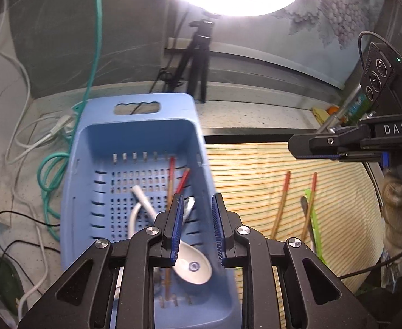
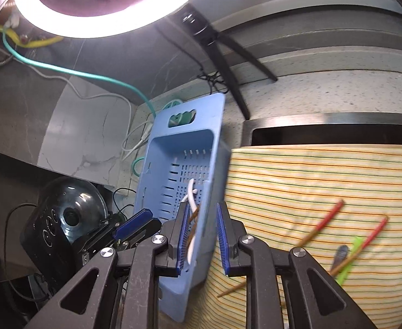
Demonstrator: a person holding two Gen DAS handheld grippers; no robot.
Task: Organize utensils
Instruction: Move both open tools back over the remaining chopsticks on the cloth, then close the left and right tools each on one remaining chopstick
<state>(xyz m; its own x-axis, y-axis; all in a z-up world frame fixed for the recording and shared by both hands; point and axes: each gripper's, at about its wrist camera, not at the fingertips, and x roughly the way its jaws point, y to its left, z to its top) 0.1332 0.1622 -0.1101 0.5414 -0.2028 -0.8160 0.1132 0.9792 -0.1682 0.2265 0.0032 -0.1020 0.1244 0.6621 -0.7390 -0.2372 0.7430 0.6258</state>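
Both my grippers, left [image 1: 196, 224] and right [image 2: 202, 235], hang released above the blue basket [image 1: 135, 137]. Next: grasp the chopsticks [image 1: 281, 203] at three o'clock on the striped cloth [image 1: 255, 170].

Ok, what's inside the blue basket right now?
The blue basket holds a white ceramic spoon, another white-handled utensil, a metal spoon and red-tipped chopsticks. The left gripper covers part of them, so more may be hidden.
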